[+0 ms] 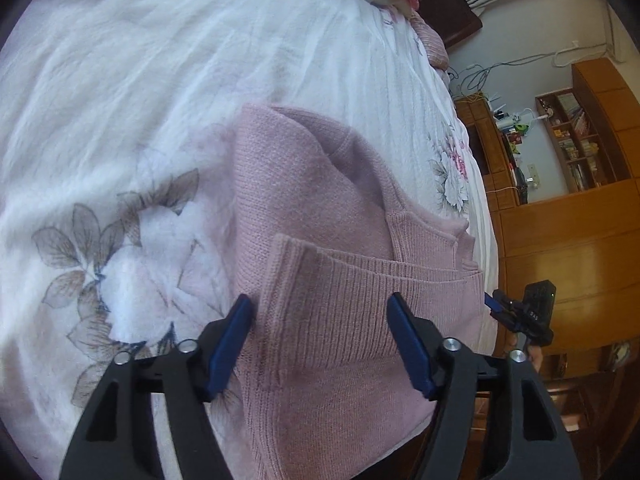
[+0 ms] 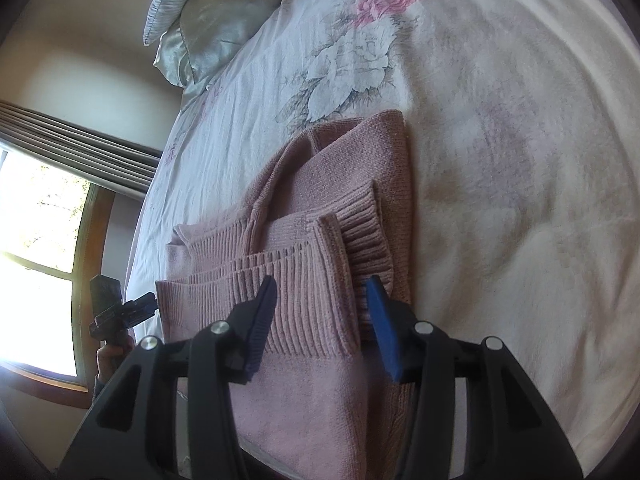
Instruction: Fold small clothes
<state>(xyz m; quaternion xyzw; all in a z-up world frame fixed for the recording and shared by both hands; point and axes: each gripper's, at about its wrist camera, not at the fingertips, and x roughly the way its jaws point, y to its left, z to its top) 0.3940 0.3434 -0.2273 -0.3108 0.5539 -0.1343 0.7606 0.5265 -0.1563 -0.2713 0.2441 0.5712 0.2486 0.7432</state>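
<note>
the soft, light pink ribbed-knit sweater [image 1: 320, 240] lies partly folded at frame centre; best taken at its thick ribbed hem. left claw [image 1: 320, 344] and right claw [image 2: 320, 324] gape wide, empty.

- No text, label or number can be read with certainty.
- Small white marks on the right gripper [image 1: 490, 303] are too blurred to make out.

Left tongs [image 1: 322, 344] spread wide, blue pads [image 1: 228, 346] well apart, gripping nothing. Right tongs [image 2: 322, 326] same, parted, nothing clamped. A hand [image 2: 114, 354] grips the left unit's handle
</note>
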